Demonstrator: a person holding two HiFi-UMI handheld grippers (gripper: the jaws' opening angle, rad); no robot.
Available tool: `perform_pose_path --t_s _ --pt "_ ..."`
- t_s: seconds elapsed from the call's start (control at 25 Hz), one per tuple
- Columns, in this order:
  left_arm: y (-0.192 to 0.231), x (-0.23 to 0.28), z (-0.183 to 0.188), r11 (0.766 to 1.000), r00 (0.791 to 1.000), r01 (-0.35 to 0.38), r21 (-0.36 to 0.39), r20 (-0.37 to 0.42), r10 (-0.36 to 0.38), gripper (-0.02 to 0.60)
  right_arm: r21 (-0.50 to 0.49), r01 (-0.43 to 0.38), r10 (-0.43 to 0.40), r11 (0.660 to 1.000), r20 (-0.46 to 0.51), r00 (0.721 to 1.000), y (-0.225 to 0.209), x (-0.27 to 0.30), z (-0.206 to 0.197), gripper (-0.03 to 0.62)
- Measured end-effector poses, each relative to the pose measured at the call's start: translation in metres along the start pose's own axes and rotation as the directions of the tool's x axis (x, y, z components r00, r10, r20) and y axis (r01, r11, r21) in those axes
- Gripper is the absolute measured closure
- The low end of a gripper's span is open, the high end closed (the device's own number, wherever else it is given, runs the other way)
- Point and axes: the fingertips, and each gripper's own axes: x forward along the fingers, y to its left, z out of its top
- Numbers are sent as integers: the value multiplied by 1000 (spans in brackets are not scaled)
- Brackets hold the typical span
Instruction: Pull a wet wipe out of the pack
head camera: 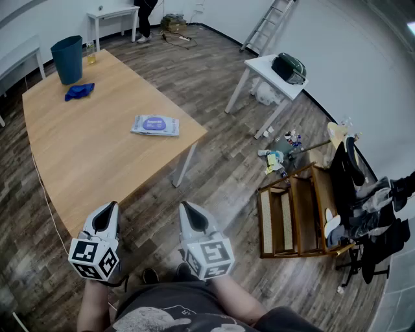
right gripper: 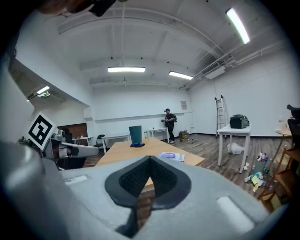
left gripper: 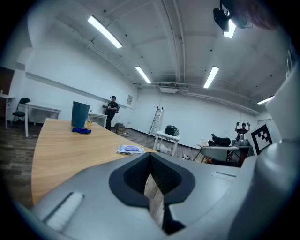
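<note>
Bare office: white desks (head camera: 111,12), ladder (head camera: 270,21)

The head view looks steeply down from above the near end of the wooden table (head camera: 78,162), taking in its whole top, the left gripper (head camera: 110,211) and right gripper (head camera: 188,211) at that end, and the floor to the table's right. Each gripper view sits low and nearly level at that same near end and faces along the table top over its own jaws, the right one from off the table's near right corner. All three share the table top with the wet wipe pack (head camera: 155,125), the teal bin (head camera: 67,59) and blue cloth (head camera: 79,91) at its far end, and the white side table (head camera: 275,74) beyond its right edge.
</note>
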Motion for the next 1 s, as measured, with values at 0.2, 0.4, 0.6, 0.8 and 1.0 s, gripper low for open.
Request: perform_pose_path --t_s 0.2,0.4,0.6,0.8,1.0 --pt "3 -2 -7 1000 1000 -8 -9 -15 8 563 1 3 -3 1000 -5 1000 0 -1 -4 605" --pt "3 -6 -9 1000 1000 -4 -14 -19 4 563 -5 5 -5 1000 -22 1000 3 -2 -8 605" --pt "5 -11 -15 1000 1000 -7 -20 -29 6 563 -15 1 -2 1000 -29 1000 9 -3 -12 605" --pt "10 -19 -17 1000 1000 1 -31 -21 -1 563 -1 33 -33 999 -15 999 11 -6 -13 605" --pt "16 -27 -20 999 1000 17 -36 -7 -17 563 84 77 -79 994 28 996 5 -13 -12 604"
